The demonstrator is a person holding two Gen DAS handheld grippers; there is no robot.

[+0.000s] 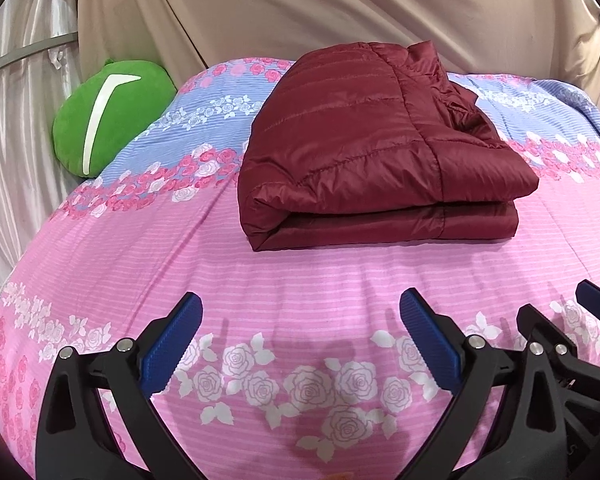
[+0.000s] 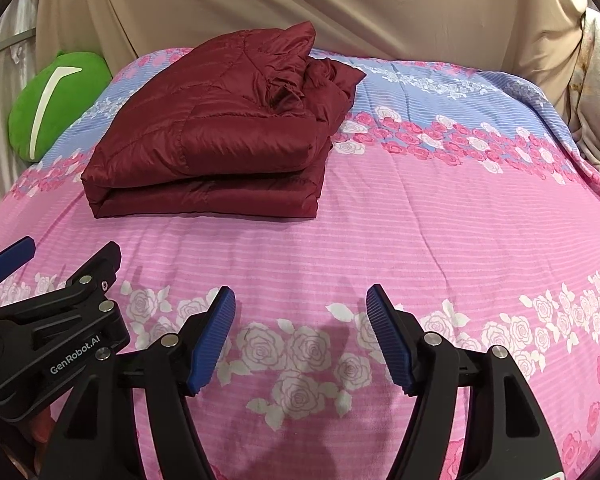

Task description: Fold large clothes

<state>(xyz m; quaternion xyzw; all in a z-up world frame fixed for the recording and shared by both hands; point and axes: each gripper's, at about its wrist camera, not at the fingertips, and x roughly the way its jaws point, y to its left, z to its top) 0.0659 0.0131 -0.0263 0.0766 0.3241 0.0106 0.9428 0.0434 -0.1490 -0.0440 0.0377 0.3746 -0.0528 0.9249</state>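
On the flowered pink bedspread (image 1: 300, 264), from left to right: a green cushion (image 1: 108, 116) at the far edge; the folded maroon jacket (image 1: 372, 152), lying well ahead of me; my left gripper (image 1: 300, 320), jaws wide with nothing between them; my right gripper (image 2: 300, 320), jaws moderately apart, likewise empty.

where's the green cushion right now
The green cushion sits at the far left edge of the bed in both wrist views, against the pale curtain, left of the folded maroon jacket and apart from it.
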